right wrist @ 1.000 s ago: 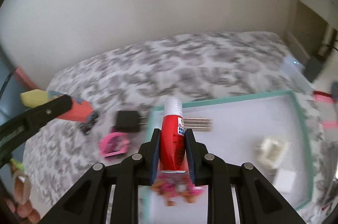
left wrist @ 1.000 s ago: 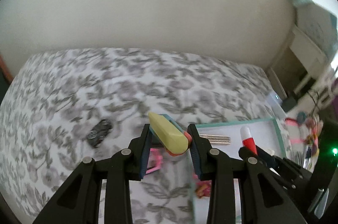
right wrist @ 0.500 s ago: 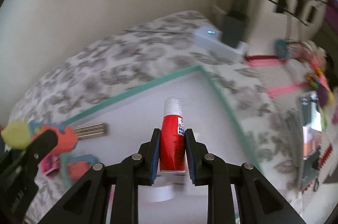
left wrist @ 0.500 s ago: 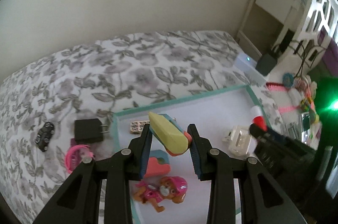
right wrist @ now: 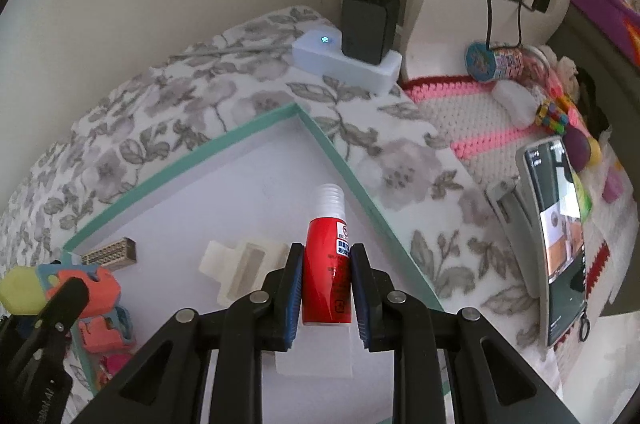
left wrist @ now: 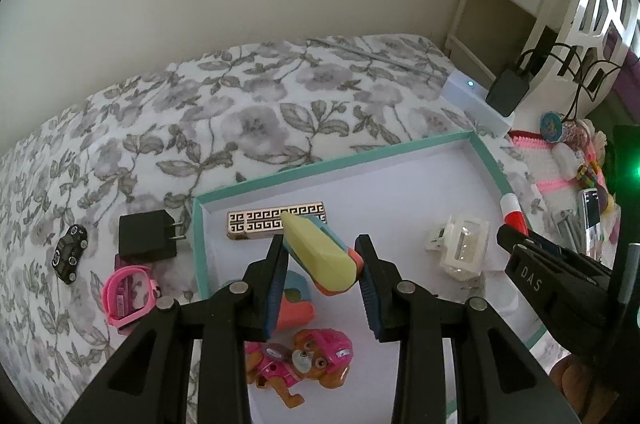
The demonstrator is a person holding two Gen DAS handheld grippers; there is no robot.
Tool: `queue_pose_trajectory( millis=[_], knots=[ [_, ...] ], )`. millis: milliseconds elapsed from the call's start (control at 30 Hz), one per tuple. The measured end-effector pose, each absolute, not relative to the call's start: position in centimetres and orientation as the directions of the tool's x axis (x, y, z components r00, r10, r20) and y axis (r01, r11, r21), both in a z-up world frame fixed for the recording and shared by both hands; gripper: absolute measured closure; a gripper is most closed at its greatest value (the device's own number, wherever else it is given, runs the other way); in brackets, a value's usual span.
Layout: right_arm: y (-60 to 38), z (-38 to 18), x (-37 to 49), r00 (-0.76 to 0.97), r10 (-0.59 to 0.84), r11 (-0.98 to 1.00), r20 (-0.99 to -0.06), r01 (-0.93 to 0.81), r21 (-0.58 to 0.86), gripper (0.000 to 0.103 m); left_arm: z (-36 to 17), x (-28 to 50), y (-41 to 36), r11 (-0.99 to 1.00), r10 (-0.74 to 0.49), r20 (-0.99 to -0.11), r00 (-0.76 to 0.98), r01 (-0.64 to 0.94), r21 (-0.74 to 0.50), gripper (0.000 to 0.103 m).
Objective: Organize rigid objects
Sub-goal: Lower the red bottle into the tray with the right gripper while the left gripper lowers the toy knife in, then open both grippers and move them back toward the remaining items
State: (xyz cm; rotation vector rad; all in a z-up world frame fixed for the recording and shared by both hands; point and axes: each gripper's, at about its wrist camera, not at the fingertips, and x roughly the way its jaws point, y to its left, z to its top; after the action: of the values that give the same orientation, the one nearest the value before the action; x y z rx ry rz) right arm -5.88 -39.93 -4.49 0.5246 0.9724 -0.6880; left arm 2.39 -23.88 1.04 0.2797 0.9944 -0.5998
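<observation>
The left gripper (left wrist: 320, 266) has its jaws clenched on a yellow-and-orange block (left wrist: 320, 254), which sits crosswise between the blue pads, its yellow end tilted up and away toward the far left and its orange end near the right pad. The block hangs above the white floor of a teal-rimmed tray (left wrist: 332, 162). Directly under the jaws lies an orange-and-teal piece (left wrist: 294, 304), and nearer the camera a pink-helmeted toy pup (left wrist: 308, 358) lies on its side. Beyond the block's tip, a gold patterned bar (left wrist: 256, 224) rests close to the tray's far-left corner. To the right on the tray floor stands a cream hair clip (left wrist: 462, 250).

The right gripper (right wrist: 326, 284) grips a red tube with a white cap (right wrist: 326, 264), held upright between the jaws with the cap pointing away, over the right part of the tray near its right rim.

Outside the tray, on the floral bedspread (left wrist: 240, 112), lie a black plug adapter (left wrist: 148, 236) just beside the left rim, a pink toy watch (left wrist: 128, 294) nearer the camera, and a small black toy car (left wrist: 70, 256) farther left. A phone (right wrist: 560, 236) leans on a stand to the right.
</observation>
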Motion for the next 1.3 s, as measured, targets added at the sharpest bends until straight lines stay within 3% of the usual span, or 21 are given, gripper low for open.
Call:
queue_pose_trajectory(
  millis=[500,633,800,900,1000,1300],
  knots=[
    [-39.9,-4.8,-5.6,0.353,-0.289,0.677,-0.890,0.732,0.071,0.077,0.0,1.9,-24.4,0.791,-0.315,-0.883,0.347,0.611,-0.042,0.066],
    [-39.6,-4.6,-5.5,0.353,-0.285,0.684,-0.891,0.727,0.069,0.060,0.9,2.0,-24.1,0.792,-0.333,-0.875,0.351,0.608,-0.057,0.058],
    [-39.2,-3.8,-5.3,0.371,-0.288,0.698,-0.883,0.713,0.072,0.060,2.1,2.6,-23.3,0.808,-0.343,-0.868,0.358,0.584,-0.079,0.057],
    [-38.7,-2.7,-5.1,0.386,-0.311,0.713,-0.869,0.699,0.056,0.059,3.1,3.2,-22.4,0.825,-0.353,-0.859,0.370,0.557,-0.099,0.047],
    [-38.3,-1.7,-5.0,0.417,-0.314,0.727,-0.853,0.683,0.066,0.046,4.0,3.8,-21.4,0.838,-0.361,-0.848,0.387,0.533,-0.114,0.045],
    [-35.9,0.4,-4.1,0.482,-0.309,0.782,-0.820,0.619,0.070,0.036,4.8,5.4,-18.2,0.887,-0.318,-0.843,0.434,0.450,-0.103,0.044]
  ],
)
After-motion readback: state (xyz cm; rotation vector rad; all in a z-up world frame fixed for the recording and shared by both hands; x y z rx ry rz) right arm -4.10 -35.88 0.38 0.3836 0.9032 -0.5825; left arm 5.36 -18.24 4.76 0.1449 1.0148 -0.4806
